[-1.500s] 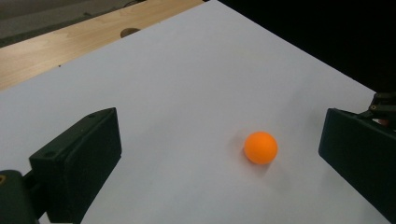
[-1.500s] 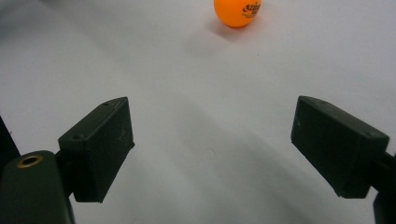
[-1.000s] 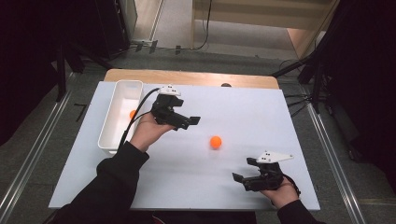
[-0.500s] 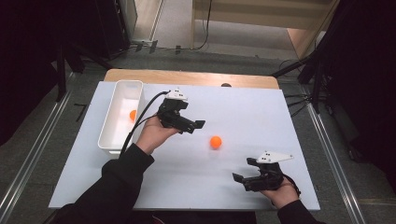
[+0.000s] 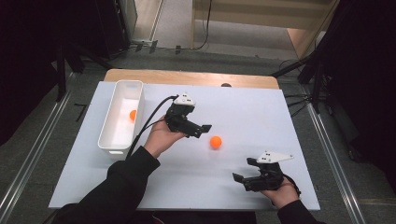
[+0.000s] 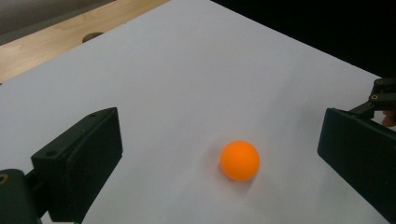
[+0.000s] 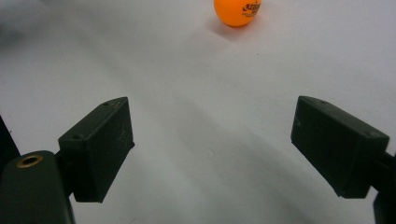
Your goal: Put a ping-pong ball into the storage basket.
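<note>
Small orange ball (image 5: 215, 142) out on the white table (image 5: 243, 112), just in front of the left gripper (image 5: 203, 129), jaws wide apart. Right gripper (image 5: 239, 179) farther back, jaws wide apart too, holding nothing. Looks very light, hard, smooth, quick to roll away. Best squeezed gently across the round middle.
</note>
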The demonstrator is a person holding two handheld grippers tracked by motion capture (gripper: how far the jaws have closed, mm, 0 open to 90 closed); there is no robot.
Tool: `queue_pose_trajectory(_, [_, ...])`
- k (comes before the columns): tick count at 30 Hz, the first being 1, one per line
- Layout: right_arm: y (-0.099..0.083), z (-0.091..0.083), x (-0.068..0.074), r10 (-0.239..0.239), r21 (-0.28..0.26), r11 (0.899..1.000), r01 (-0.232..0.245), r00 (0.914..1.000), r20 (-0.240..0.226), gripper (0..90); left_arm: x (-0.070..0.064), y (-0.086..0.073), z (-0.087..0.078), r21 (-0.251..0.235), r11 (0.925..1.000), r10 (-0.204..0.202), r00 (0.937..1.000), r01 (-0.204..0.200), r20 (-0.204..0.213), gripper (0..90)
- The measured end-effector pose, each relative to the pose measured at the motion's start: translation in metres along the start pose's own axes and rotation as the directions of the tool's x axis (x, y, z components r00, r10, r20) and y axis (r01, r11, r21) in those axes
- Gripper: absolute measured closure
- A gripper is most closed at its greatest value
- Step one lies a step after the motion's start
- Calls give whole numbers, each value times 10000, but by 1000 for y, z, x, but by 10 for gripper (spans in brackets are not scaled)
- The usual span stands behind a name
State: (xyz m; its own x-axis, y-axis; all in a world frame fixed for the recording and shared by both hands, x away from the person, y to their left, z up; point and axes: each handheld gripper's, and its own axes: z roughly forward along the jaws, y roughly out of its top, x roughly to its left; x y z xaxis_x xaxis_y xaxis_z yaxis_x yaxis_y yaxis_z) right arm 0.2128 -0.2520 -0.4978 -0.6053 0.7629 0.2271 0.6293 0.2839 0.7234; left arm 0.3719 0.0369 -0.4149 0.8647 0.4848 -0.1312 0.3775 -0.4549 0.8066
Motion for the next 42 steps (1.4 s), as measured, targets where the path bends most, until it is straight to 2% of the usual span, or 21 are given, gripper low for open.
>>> queue_pose_trajectory(10, [0, 0, 0, 31, 32, 10000, -31, 10000, -2, 116, -7, -4, 12, 246, 9996, 168, 9998, -171, 107, 2])
queue_pose_trajectory(24, [0, 0, 0, 7, 31, 10000, -7, 10000, 17, 116, -12, -5, 23, 279, 9993, 235, 9994, -242, 234, 2])
queue_pose_trajectory(31, [-1, 0, 0, -4, 19, 10000, 4, 10000, 44, 116, -16, -6, 32, 440, 9980, 440, 9985, -455, 330, 2])
queue_pose_trajectory(42, [-1, -1, 0, 35, 29, 10000, -35, 10000, 35, 116, -20, -7, 40, 429, 9980, 445, 9984, -459, 335, 2])
